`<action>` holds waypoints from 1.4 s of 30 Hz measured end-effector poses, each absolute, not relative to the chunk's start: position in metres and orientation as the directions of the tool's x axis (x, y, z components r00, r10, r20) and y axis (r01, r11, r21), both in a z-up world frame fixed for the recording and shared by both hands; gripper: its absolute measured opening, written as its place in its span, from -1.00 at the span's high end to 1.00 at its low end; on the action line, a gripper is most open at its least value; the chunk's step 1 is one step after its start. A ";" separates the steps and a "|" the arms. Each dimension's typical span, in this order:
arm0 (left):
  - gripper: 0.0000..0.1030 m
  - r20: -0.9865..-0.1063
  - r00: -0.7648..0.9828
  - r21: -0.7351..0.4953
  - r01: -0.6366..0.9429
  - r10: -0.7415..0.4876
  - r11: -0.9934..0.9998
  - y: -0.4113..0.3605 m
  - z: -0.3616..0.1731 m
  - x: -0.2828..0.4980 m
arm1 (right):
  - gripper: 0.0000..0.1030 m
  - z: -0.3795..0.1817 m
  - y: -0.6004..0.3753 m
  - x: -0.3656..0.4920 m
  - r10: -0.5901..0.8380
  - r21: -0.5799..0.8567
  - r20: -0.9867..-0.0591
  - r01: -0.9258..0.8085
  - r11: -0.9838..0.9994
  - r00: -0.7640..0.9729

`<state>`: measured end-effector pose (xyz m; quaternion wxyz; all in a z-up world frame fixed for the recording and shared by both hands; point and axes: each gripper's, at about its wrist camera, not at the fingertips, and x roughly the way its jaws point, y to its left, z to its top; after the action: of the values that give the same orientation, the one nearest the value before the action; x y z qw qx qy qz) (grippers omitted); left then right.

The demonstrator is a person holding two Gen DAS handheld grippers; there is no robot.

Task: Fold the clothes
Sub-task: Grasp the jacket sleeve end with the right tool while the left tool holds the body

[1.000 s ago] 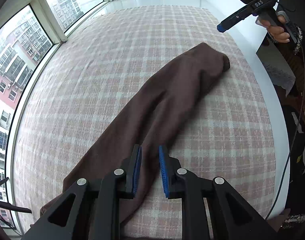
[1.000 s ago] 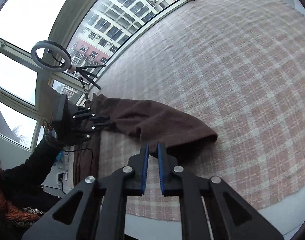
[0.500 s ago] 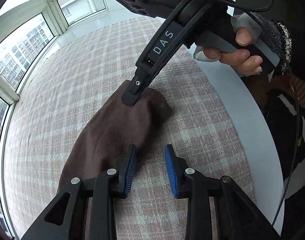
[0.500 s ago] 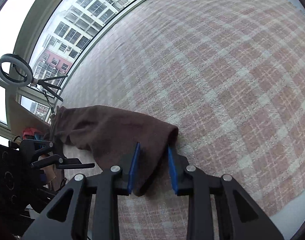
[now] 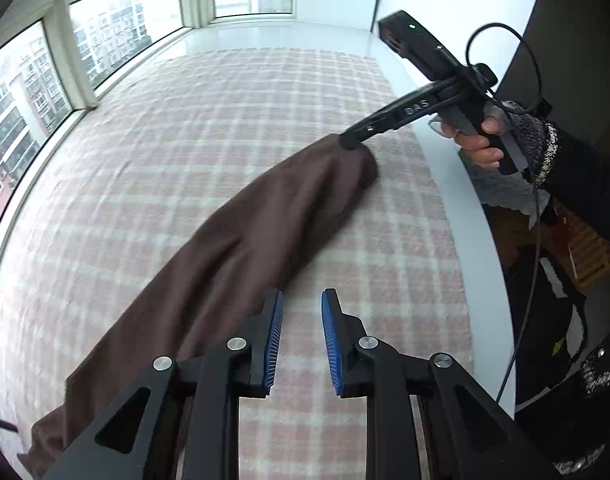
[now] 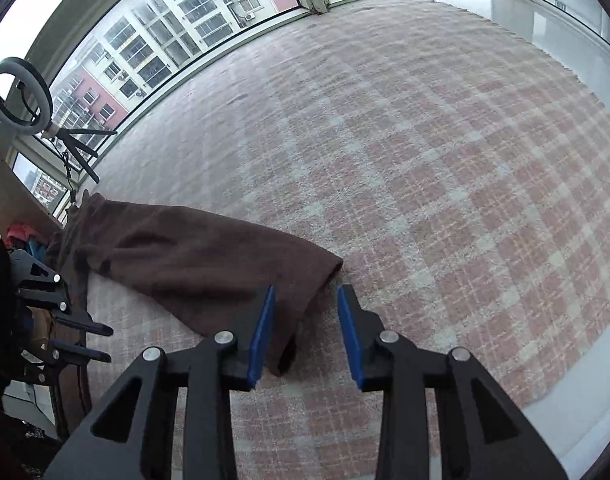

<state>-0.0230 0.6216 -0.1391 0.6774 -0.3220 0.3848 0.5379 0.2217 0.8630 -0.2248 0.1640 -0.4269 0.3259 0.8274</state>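
A long brown garment (image 5: pixel 241 248) lies folded lengthwise in a narrow strip across the pink plaid cloth (image 5: pixel 209 120). My left gripper (image 5: pixel 301 342) is open and empty, just right of the strip's edge. My right gripper (image 6: pixel 305 332) is open, its fingers either side of the garment's near end (image 6: pixel 301 280). In the left wrist view the right gripper (image 5: pixel 351 142) touches the far end of the garment. In the right wrist view the left gripper (image 6: pixel 93 342) shows at the left edge, open.
The plaid cloth (image 6: pixel 425 160) covers a wide platform beside large windows (image 5: pixel 21 92). A white ledge (image 5: pixel 457 208) runs along the right. A ring light on a tripod (image 6: pixel 21 96) stands at the far left corner.
My left gripper has drawn back along the garment, away from the right gripper. My right gripper has opened wider over the garment's end.
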 end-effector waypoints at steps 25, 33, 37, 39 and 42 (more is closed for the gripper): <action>0.47 -0.958 -0.182 0.215 -0.967 0.223 0.136 0.617 -0.238 -0.240 | 0.22 -0.236 0.854 0.181 -0.041 0.329 -0.854 -0.478 -0.814 -0.519; 0.99 -0.972 -0.107 0.123 -0.990 0.208 0.068 0.615 -0.235 -0.260 | 0.72 -0.237 0.857 0.181 -0.057 0.336 -0.859 -0.475 -0.813 -0.509; 1.00 -0.957 -0.174 0.193 -0.979 0.233 0.062 0.616 -0.222 -0.251 | 0.83 -0.222 0.853 0.183 -0.008 0.313 -0.844 -0.480 -0.819 -0.536; 1.00 -0.939 -0.212 0.219 -0.976 0.269 -0.003 0.624 -0.215 -0.261 | 0.84 -0.211 0.851 0.185 0.022 0.302 -0.829 -0.480 -0.824 -0.559; 1.00 -0.924 -0.241 0.232 -0.970 0.296 -0.064 0.635 -0.211 -0.272 | 0.85 -0.195 0.847 0.187 0.068 0.285 -0.803 -0.481 -0.829 -0.592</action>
<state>-0.2722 0.6348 -0.2106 0.4994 -0.3607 0.4674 0.6340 0.1869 0.8474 -0.1952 0.1598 -0.4223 0.2446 0.8581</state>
